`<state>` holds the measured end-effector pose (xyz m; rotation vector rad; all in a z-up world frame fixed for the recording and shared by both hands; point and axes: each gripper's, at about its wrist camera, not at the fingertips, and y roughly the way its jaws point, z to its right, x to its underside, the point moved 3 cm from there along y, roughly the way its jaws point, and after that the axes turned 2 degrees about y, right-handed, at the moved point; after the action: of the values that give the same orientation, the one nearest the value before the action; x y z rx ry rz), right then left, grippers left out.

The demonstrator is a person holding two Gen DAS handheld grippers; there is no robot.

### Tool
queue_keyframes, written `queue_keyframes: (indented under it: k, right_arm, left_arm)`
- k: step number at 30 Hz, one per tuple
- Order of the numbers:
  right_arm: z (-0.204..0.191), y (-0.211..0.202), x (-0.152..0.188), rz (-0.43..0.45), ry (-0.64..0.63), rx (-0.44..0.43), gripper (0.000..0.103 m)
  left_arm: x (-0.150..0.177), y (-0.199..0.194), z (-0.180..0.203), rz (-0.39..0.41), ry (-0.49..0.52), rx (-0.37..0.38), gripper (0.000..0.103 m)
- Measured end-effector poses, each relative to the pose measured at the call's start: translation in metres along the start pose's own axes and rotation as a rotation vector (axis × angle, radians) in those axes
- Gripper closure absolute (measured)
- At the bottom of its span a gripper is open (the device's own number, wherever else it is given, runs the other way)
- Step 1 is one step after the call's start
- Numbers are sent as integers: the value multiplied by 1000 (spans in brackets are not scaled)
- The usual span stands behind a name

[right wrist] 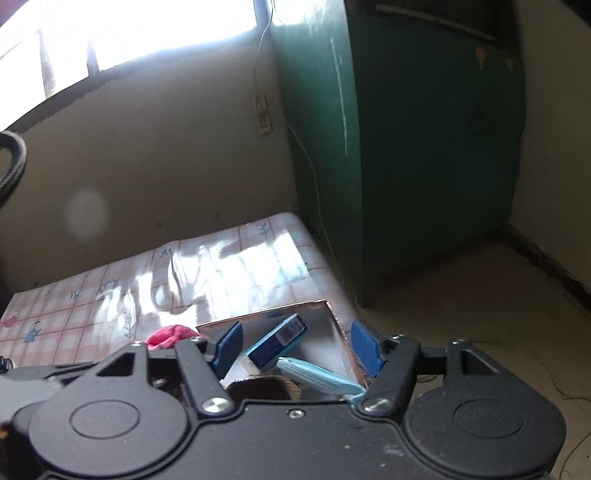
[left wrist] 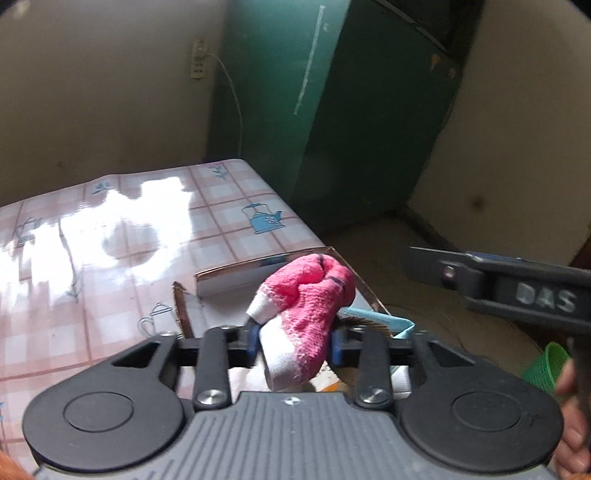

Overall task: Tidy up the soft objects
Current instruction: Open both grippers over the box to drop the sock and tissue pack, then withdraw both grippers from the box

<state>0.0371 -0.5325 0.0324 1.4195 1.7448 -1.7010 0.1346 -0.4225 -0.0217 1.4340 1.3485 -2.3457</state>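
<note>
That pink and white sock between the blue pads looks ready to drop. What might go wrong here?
1. The sock hangs between the left gripper's pads over the box; whether it lands inside cannot be told.
2. The box sits near the table's edge, so a nudge from either gripper might push it off.
3. The right gripper, open, hovers close over the same box and may get in the way.

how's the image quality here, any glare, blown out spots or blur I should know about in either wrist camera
Left wrist view: window glare whitens the glossy pink checked tablecloth; the pink and white sock is fairly sharp, the green cabinet soft. Right wrist view: the window is blown out, the whole frame blurred, with a pale smudge on the wall; both bend at the edges.
</note>
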Motion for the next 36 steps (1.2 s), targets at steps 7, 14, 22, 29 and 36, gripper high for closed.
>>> queue_keyframes:
  k: [7,14,22,29,36]
  right_arm:
    - [0,-18,4,32,-15,11,25]
    - [-7,-41,10,72,-15,39,24]
    - [-17,-57,32,46,-21,44,23]
    - [-18,-58,49,-9,-29,61,22]
    - [-22,-50,65,-99,-99,21,22]
  left_arm:
    - [4,0,0,4,7,-16,17]
    - [12,-27,-4,-11,0,-116,7]
    - [33,-69,7,-8,-20,-260,0]
    - [60,-88,6,-18,-82,-321,0]
    - [85,-90,7,-63,-134,-343,0]
